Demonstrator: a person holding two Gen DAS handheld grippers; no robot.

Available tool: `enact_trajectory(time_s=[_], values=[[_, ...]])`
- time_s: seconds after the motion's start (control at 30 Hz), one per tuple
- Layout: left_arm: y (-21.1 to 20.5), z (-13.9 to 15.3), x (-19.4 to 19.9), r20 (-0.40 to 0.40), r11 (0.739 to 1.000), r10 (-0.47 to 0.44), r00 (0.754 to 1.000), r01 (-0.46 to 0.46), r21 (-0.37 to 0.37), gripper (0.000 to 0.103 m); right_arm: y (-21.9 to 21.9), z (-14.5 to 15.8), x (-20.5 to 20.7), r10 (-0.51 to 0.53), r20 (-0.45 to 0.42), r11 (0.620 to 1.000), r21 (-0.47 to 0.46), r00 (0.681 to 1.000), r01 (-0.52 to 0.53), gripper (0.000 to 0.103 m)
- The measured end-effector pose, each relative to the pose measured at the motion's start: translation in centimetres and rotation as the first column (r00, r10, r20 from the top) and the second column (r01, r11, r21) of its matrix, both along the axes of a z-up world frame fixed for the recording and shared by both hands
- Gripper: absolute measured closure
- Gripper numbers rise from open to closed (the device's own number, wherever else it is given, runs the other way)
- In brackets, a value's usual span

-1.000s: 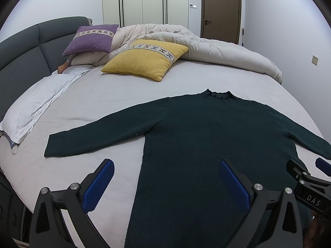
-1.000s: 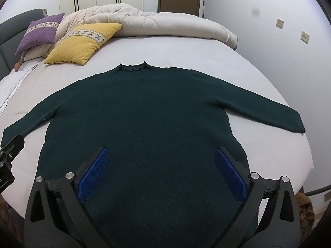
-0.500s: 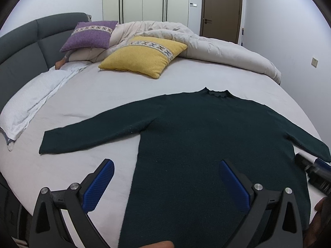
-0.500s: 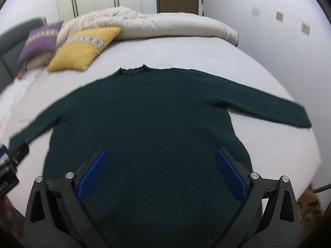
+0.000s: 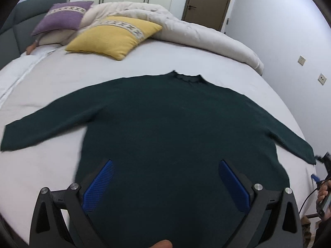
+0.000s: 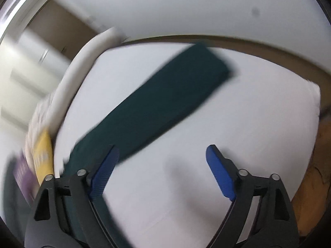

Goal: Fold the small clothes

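A dark green long-sleeved sweater [image 5: 178,128] lies flat on the white bed [image 5: 62,78], collar away from me and both sleeves spread out. My left gripper [image 5: 165,171] is open and empty above the sweater's lower body. My right gripper [image 6: 161,155] is open and empty; it hovers over the bed sheet [image 6: 248,103] just right of the sweater's right sleeve [image 6: 165,101], in a blurred, tilted view. The right gripper also shows at the far right edge of the left wrist view [image 5: 323,165].
A yellow cushion [image 5: 115,36] and a purple cushion [image 5: 62,17] lie at the head of the bed beside a bunched beige duvet [image 5: 186,31]. The grey headboard [image 5: 20,22] is at the far left. The bed's right edge [image 6: 316,103] drops to a wooden floor.
My right gripper has swung right, from over the sweater's body to beside the right sleeve, and its view tilted. My left gripper has moved right, over the sweater's middle.
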State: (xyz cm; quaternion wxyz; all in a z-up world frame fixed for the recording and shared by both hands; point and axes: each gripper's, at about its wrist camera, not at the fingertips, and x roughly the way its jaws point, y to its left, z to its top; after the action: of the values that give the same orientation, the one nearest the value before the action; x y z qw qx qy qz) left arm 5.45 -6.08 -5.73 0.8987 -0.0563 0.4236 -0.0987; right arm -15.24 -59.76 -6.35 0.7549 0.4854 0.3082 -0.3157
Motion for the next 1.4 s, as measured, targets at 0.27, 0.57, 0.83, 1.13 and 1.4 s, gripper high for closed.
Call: enact_trajectory(time_s=[0.27,0.57,0.83,1.13,1.4], values=[[-4.5,-1.7,4.6,-0.076,0.994,-0.085,0.993,0.08,-0.078,0.0,-6.2,-1.9,1.9,-0.034,0.1,0.999,0.016,0.994,0.032,0.051],[-1.1,-2.6,6.8,-0.103,0.976,-0.06,0.993,0.036,-0.215,0.0,-4.5,1.8,9.3,0.1,0.0,0.983,-0.156,0.995,-0.098,0.096],[3.0,-3.2,7.4,-0.122,0.951,-0.023,0.992,-0.016,-0.308,0.008,13.2,8.7,26.3,0.562,-0.071,0.759,-0.351,0.824,-0.548,0.097],[6.4,-4.9,8.6,-0.164,0.923,0.005,0.987,-0.068,-0.378,0.013,32.3,-0.1,33.0,0.8,-0.12,0.558,-0.209,0.587,-0.803,0.073],[1.0,-5.2,12.1,-0.166,0.939,-0.072,0.984,0.011,-0.343,0.013,30.4,-0.8,25.8,0.8,-0.016,0.579,-0.24,0.6,-0.779,0.041]])
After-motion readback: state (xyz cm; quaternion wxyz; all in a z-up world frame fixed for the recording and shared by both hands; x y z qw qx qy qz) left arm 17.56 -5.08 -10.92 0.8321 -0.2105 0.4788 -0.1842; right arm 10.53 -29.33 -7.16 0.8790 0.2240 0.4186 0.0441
